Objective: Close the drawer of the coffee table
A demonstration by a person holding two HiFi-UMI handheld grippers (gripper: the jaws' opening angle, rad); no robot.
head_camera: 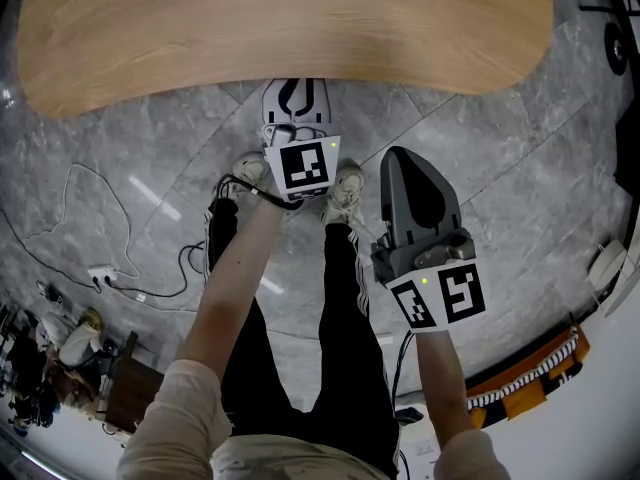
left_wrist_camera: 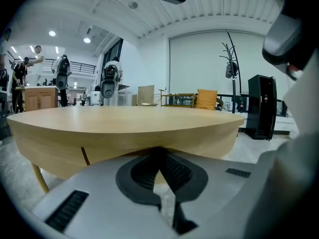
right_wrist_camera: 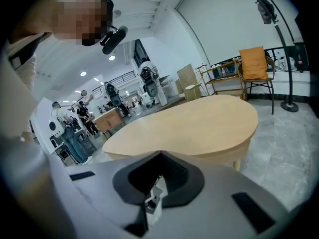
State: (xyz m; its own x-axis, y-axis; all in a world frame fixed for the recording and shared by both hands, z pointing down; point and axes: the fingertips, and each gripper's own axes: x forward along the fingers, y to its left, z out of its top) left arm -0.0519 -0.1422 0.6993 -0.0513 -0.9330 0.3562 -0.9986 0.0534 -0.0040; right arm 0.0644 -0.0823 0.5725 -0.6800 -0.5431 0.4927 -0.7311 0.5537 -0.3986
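Observation:
The coffee table [head_camera: 280, 28] has a pale wooden, kidney-shaped top and fills the upper part of the head view. No open drawer shows in any view; its side band [left_wrist_camera: 124, 141] looks flush, with one dark slanted seam [left_wrist_camera: 84, 156]. My left gripper [head_camera: 297, 88], white, points at the table's near edge with its tips just under the rim, jaws shut on nothing [left_wrist_camera: 160, 156]. My right gripper [head_camera: 400, 163], dark grey, hangs to the right and nearer to me, off the table, also shut and empty [right_wrist_camera: 159, 156].
The person's legs and shoes [head_camera: 345, 193] stand on grey marble floor below the grippers. Cables and a power strip [head_camera: 105, 276] lie at the left. A coat rack [left_wrist_camera: 230, 68], a black cabinet [left_wrist_camera: 261, 106] and a yellow chair [right_wrist_camera: 254, 63] stand beyond the table.

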